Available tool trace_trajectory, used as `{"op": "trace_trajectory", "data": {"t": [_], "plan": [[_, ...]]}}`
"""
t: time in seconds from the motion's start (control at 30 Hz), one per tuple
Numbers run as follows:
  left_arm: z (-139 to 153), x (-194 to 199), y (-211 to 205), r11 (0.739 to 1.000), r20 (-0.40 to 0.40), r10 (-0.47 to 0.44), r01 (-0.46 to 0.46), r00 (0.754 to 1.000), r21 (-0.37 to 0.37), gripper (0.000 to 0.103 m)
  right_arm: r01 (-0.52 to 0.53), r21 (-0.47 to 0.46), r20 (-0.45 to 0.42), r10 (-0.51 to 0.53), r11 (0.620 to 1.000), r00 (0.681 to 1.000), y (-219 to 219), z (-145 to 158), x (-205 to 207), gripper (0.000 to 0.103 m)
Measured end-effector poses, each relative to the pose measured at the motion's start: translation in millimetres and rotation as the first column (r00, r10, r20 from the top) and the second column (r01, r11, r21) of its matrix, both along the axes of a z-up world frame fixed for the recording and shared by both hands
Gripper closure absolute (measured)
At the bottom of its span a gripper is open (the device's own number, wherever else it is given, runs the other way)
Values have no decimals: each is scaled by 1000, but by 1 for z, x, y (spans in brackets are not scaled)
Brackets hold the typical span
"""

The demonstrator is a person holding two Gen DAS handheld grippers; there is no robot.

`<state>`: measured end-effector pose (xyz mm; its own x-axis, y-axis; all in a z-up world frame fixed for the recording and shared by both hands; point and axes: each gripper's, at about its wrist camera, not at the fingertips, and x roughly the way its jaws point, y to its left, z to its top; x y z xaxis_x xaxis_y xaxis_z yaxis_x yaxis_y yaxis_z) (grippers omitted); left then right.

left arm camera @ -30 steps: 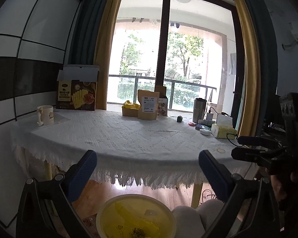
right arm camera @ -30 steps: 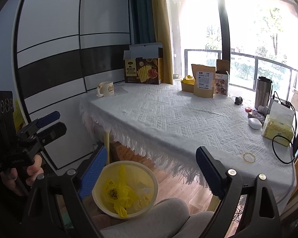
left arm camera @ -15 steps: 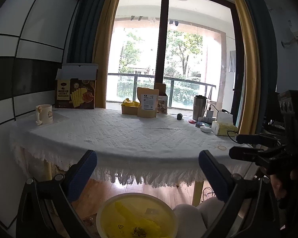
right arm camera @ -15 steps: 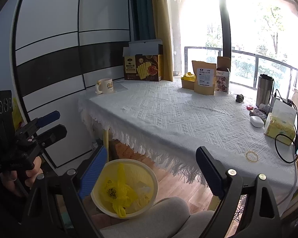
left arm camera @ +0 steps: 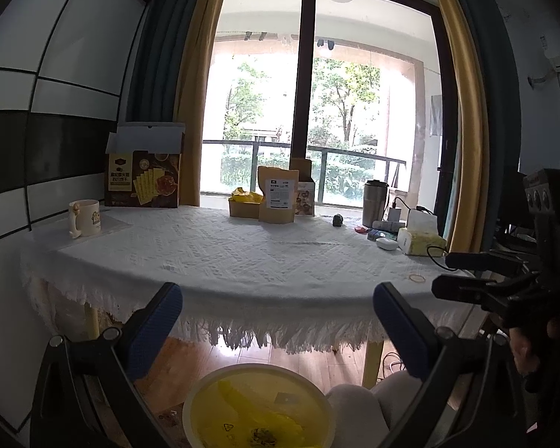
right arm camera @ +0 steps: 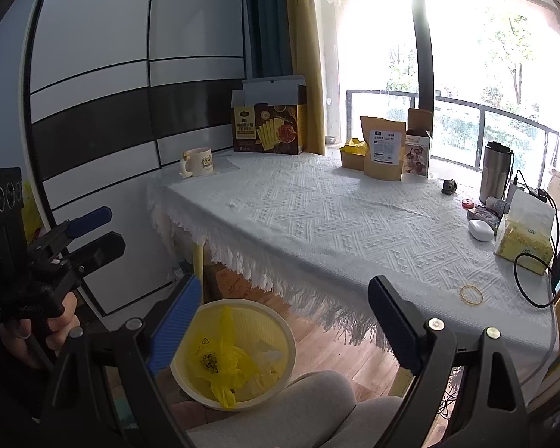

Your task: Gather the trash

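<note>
1. Two grippers, both with jaws spread wide and nothing between the pads: left gripper [left arm camera: 276,310] low centre of the left wrist view, right gripper [right arm camera: 283,308] low centre of the right wrist view.
2. Trash bin [right arm camera: 276,330] sits on the wood floor at bottom centre, below the table edge, partly behind the right gripper's left finger; round, pale yellow, ribbed wall.
3. Inside: crumpled yellow bag [right arm camera: 224,358] with a dark clump on it, plus whitish scraps beside it.
4. Table [right arm camera: 317,216] with white fringed cloth fills mid-frame; rubber band [right arm camera: 471,294] lies near its lower right edge.
5. Far side: mug [right arm camera: 198,161] upper left, snack box [right arm camera: 268,127], brown pouch [right arm camera: 383,149], tumbler [right arm camera: 496,171], tissue pack [right arm camera: 526,240] at right.
6. Versus the earlier frames: table contents sit slightly lower in the left wrist view; grippers equally wide, bin unchanged.
</note>
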<state>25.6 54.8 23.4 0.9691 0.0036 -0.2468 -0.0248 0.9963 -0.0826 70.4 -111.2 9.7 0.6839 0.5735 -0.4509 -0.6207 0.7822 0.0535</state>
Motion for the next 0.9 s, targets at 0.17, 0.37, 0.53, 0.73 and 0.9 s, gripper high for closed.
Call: {"op": "trace_trajectory", "data": {"t": [0.17,0.37,0.53,0.73,0.9], "plan": [[1,-1,-1,1000,3,2,-2,1000,9,1,1,3,1,-1,1000,1000,-1,0,0,13],[1,-2,-1,1000,6,7,-7,1000,11,1,1,4,1,-1,1000,1000,-1,0,0,13],[4,-4,-2,1000,11,15,-15,1000,27,1,-2,1,0,2,1000,1000,-1,0,-1,13],[5,-5,-2,1000,14,16,-17,1000,25,1,1,3,1,-1,1000,1000,-2,1,-1,13],[5,-5,-2,999,18,14,-14,1000,33,1,1,3,2,-1,1000,1000,-2,0,-1,13]]}}
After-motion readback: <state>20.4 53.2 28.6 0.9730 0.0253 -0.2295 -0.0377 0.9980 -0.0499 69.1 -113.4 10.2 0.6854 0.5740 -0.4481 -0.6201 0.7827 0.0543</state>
